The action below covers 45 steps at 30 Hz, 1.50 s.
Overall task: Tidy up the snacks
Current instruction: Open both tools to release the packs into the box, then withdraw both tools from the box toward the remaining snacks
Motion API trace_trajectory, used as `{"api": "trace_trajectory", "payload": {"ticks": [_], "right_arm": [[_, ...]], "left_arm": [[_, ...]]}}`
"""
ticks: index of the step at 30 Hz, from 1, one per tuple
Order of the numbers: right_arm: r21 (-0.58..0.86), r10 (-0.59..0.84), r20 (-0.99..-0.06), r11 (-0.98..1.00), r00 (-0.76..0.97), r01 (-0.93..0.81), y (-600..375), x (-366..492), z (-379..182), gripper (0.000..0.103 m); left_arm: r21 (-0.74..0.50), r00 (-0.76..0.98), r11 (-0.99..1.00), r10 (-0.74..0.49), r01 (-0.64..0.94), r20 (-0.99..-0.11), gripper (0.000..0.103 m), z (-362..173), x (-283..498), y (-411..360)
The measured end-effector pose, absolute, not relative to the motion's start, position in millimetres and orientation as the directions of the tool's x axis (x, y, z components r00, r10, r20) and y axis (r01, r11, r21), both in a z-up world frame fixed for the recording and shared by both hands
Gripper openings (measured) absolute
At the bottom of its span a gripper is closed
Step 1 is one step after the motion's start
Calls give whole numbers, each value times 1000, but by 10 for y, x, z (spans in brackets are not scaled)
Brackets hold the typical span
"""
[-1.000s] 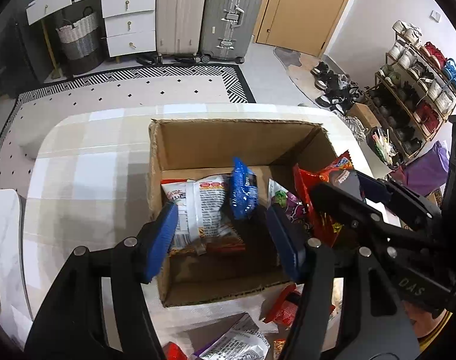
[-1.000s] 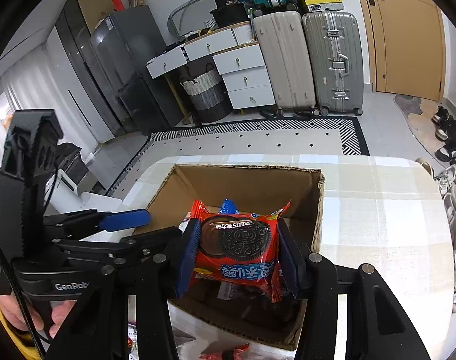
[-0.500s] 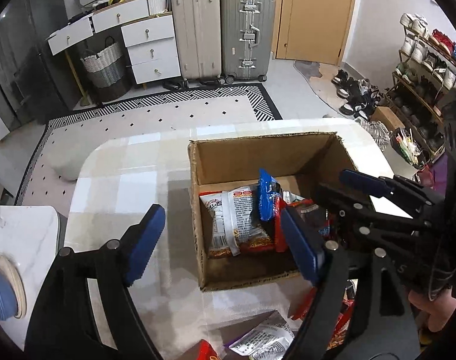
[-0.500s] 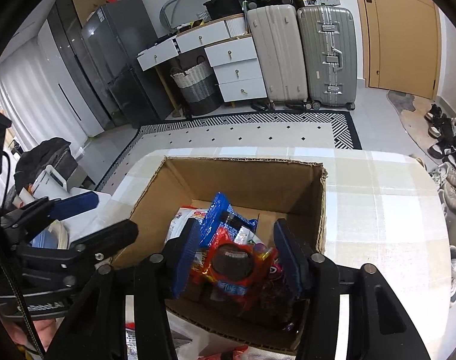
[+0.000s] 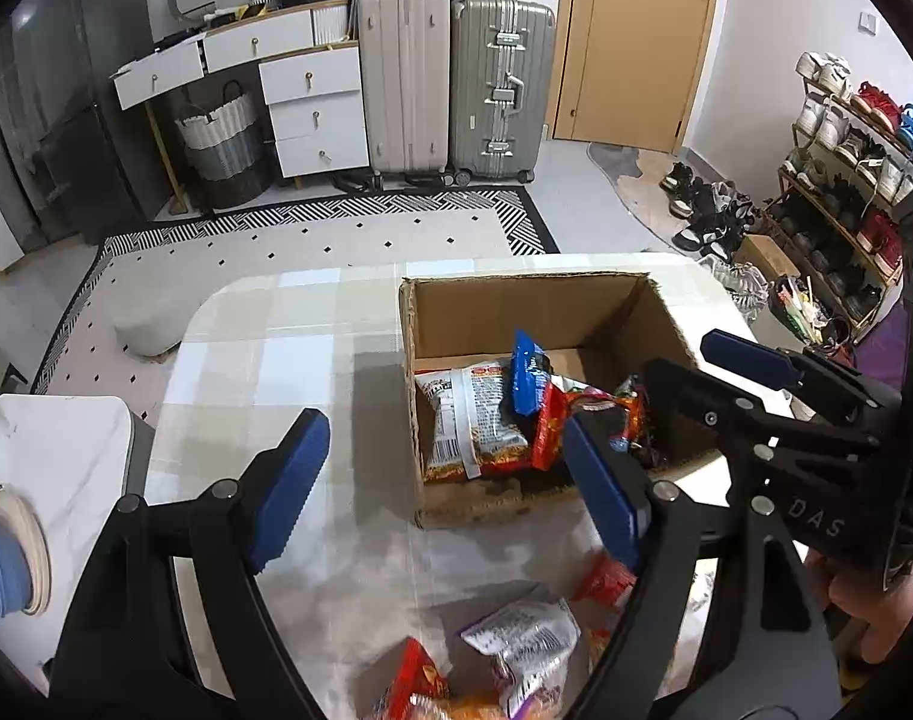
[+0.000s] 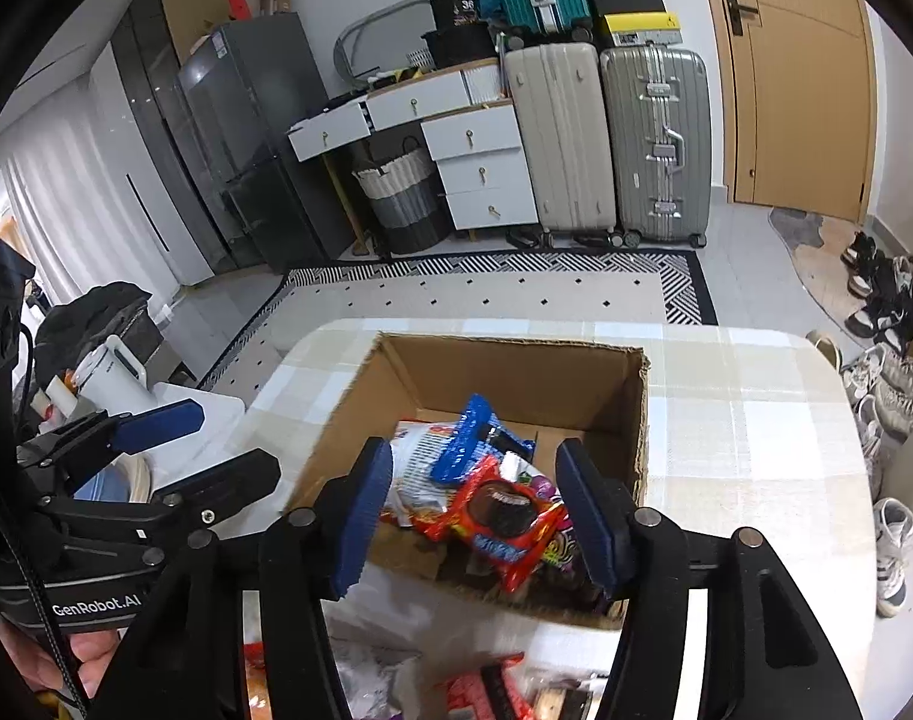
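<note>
An open cardboard box stands on the checked table. In it lie a white noodle packet, a blue packet and a red cookie packet. My right gripper hovers over the box's near side. Its jaws are opening, and the cookie packet lies loose below them, untouched by the pads. My left gripper stands wide open above the table, left of the box's near corner, with nothing between its fingers. Several loose snack packets lie at the table's near edge.
A white side table with a bowl stands left of the table. On the floor beyond are a patterned rug, suitcases and drawers. A shoe rack lines the right wall. A hand holds the left gripper.
The right gripper let go of the red cookie packet, which dropped into the box, and rose a little. The left gripper opened wider and drew back up and away from the box.
</note>
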State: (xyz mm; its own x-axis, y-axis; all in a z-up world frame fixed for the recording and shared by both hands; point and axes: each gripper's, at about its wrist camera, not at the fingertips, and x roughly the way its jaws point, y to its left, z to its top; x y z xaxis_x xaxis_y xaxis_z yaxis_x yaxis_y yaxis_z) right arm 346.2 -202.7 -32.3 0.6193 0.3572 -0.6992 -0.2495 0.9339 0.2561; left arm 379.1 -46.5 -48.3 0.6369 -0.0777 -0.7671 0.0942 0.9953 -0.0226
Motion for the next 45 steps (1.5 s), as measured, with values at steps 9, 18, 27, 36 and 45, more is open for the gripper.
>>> {"api": "trace_trajectory", "payload": {"ticks": [9,18,27,36,45], "right_arm": [[219,352,-633,936,690,-277,-1996,2950,176,64],[127,342,-536,937,772,-326,-1921,2147,539,75],[62,340,-424,935,839,-348,-1897,1176,681,94],[123,366,-387,930,846,-347,-1868,402,332,99],[198,384,-402,923,831,-330,-1845,-51,-16,102]], "left_arm": [[-25,687,995,-84,95,-722,81,-111,3264,-411],[-34,762,997,-69,62,-644,85,339,2468,-280],[-6,826,997,-68,78,-560,97,586,1493,-211],[14,870,999,-36,49,-492,103,489,477,-63],[-32,849,999,-39,26,-528,103,72,0,131]]}}
